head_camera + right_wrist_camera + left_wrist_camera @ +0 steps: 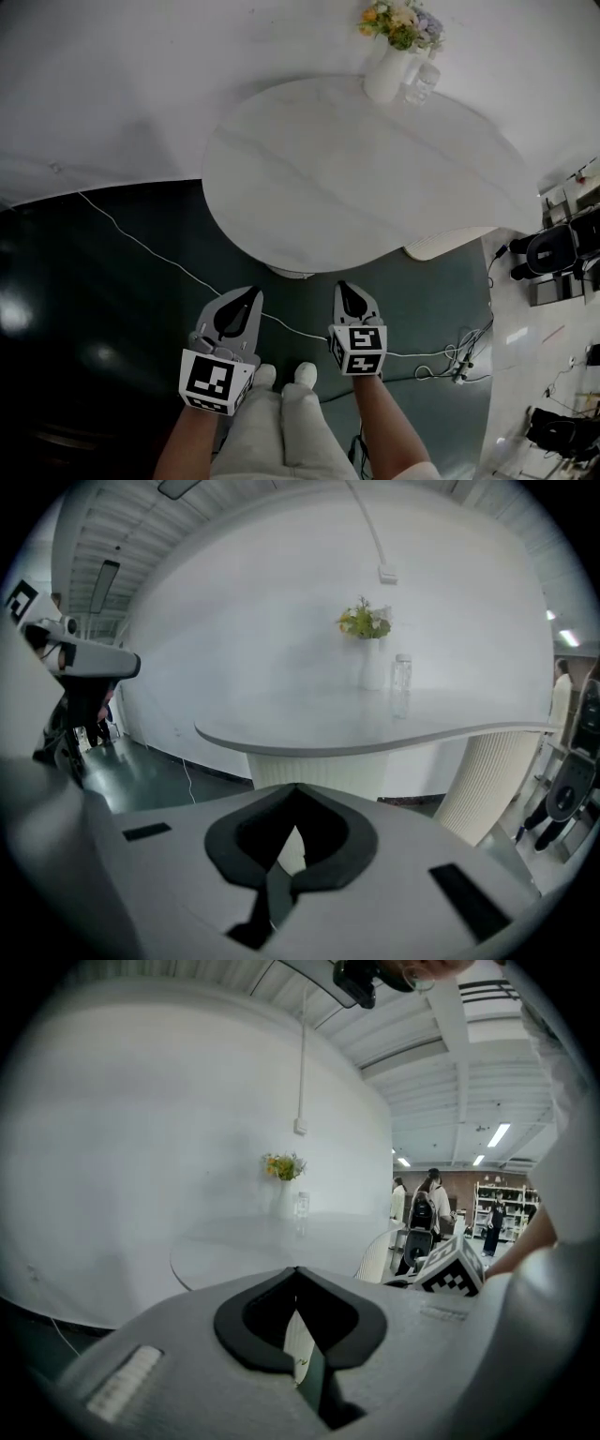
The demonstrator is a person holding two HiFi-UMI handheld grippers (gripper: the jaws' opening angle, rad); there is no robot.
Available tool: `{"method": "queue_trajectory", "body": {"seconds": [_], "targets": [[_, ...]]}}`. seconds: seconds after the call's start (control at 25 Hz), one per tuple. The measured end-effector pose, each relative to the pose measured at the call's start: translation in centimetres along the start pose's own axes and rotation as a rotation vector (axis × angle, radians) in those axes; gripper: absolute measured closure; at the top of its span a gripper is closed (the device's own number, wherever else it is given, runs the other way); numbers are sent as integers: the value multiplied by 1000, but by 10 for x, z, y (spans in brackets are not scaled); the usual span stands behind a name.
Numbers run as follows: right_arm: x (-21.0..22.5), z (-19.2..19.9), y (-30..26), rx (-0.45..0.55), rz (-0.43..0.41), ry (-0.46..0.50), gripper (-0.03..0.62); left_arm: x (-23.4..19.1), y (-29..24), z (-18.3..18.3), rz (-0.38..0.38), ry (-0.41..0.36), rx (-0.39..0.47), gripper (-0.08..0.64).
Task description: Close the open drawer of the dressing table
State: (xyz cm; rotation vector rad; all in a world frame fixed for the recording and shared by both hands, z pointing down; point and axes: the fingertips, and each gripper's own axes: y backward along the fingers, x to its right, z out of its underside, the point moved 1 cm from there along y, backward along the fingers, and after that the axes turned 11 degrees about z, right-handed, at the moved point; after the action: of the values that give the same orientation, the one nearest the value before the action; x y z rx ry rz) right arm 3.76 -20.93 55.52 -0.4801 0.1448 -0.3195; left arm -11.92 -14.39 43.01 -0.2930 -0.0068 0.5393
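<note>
Approach step: left hand-held gripper [246, 298] and right hand-held gripper [346, 290] both clenched, empty, held short of the dressing-table tabletop [356, 178] near edge; drawer not visible in any view, so next move likely requires locating it.

We carry the left hand-held gripper [249, 294] and the right hand-held gripper [343, 287], both broad, rounded shells of pale grey with a black teardrop-shaped lining round the inner faces of the jaws. The left shell has a pale ribbed patch [122, 1382] and the right has dark rectangular slots [464, 890]. Each ends in a cube of black-and-white square markers, the left cube [216, 380] and the right cube [358, 349], and we wear off-white trousers [281, 436] and white shoes [305, 373].
</note>
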Motion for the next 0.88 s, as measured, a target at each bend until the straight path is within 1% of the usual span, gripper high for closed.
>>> {"method": "queue_trajectory", "body": {"seconds": [0.16,0.32,0.44,0.64,0.88], "targets": [[-1,-6,23,-27,-11,-4,596,-3,9,-21,-17,1,23,543],[-7,-18,44,-27,-28,24,597,-7,21,-43,-30,0,46,543],[-7,-33,57,-22,-34,28,597,-5,28,-60,-25,-13,54,543],[-8,-64,78,21,-46,39,597,-1,38,-84,-15,-45,63,543],[-4,-101,103,81,-42,66,595,3,49,-107,-16,-63,82,543]]}}
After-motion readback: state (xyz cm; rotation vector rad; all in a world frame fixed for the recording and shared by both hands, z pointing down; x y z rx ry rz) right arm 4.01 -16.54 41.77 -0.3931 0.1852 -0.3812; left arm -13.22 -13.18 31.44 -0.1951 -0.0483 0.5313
